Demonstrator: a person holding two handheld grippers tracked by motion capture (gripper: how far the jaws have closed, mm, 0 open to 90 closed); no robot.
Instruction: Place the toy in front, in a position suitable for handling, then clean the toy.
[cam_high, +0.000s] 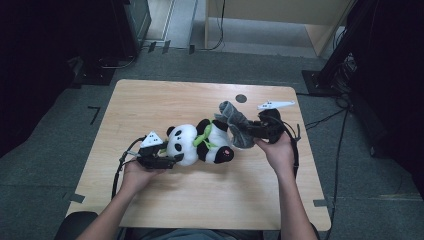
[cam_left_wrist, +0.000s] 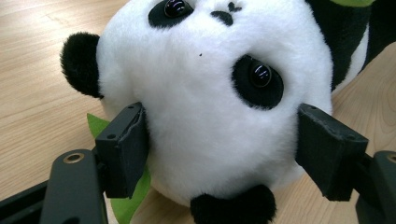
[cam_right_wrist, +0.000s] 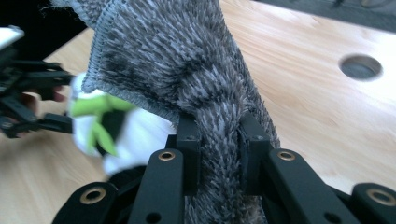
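A black-and-white panda plush with a green leaf collar lies on its side in the middle of the wooden table. My left gripper holds it by the head, and in the left gripper view the white head bulges between the two pads, which press on either side of it. My right gripper is shut on a grey fuzzy cloth just right of the panda. The cloth is pinched into a narrow fold between the jaws and fans out above them. Behind it, blurred, lies the panda.
A round hole is cut in the table top behind the cloth, also seen as the hole in the right gripper view. Cables trail off the table's right side. Dark equipment stands on the grey floor at the left and right.
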